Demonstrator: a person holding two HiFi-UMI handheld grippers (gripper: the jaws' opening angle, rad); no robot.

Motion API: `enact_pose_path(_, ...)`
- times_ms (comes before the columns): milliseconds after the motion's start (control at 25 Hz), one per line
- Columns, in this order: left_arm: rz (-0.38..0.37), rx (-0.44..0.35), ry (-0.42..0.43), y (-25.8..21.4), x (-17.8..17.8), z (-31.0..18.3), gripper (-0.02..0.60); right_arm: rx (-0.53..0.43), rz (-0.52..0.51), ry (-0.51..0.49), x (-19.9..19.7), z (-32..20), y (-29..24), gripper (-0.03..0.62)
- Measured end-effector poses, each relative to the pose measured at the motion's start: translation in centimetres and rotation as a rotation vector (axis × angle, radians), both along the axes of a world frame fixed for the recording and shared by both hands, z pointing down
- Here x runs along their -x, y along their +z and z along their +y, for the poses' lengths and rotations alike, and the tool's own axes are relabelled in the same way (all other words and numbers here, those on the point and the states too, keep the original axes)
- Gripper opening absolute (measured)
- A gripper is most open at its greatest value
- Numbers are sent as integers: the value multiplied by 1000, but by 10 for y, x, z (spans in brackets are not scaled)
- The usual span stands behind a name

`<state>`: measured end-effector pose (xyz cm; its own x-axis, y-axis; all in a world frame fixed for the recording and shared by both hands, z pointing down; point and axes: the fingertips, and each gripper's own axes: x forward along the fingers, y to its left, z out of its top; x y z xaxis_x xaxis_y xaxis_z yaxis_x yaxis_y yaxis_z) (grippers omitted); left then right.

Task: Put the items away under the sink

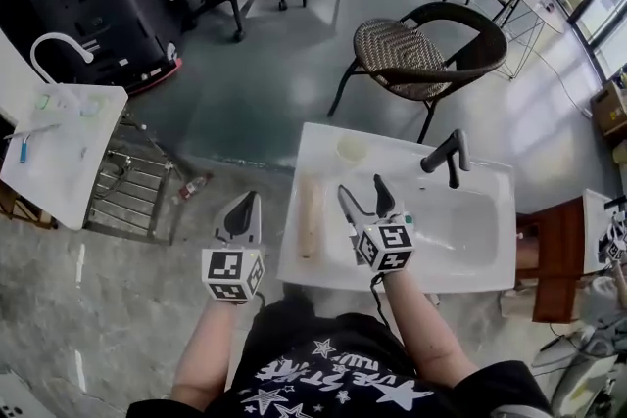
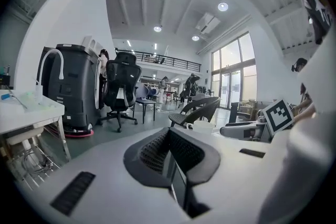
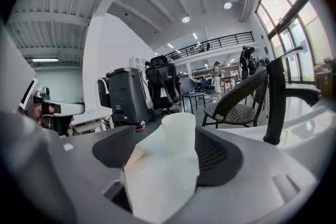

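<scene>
Ahead of the right gripper's (image 1: 360, 184) parted jaws, a white cup (image 3: 178, 126) stands on the sink surface (image 1: 480, 176), while the left gripper's (image 1: 249, 201) jaws are closed together, empty.

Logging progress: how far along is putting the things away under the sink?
Nothing looks stowed: the cup and tan roll sit on the sink ledge. Right claw open near the cup, left claw shut, empty. Both items remain.

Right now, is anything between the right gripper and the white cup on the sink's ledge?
Nothing visible. The right gripper is open, with the white cup straight ahead on the sink ledge. The wooden roll lies leftward and the faucet rightward.
</scene>
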<state>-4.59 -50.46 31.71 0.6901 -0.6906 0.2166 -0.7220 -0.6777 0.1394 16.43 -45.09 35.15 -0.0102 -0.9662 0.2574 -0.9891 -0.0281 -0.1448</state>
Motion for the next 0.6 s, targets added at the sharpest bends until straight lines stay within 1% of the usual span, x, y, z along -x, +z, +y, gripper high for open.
enact_pose_path(120,-6,14,35,8,-6,-16,9,-11,14,25,-4,-17,2,321)
enact_pose_path(200,-9,18,63,12,-13,-25,9,-21,19,42,-9,-27,3,322)
enact_pose_path(320,-12,16,97,16,-22,-37,9,3,27,71,-17,-38,15,325)
enact_pose_path(480,-16,11,114,20,-27,-51,9,28,34,85,-24,-53,33,409)
enact_pose_path(600,-20,21,119,25,-30,-58,9,45,38,89,-29,-64,41,423)
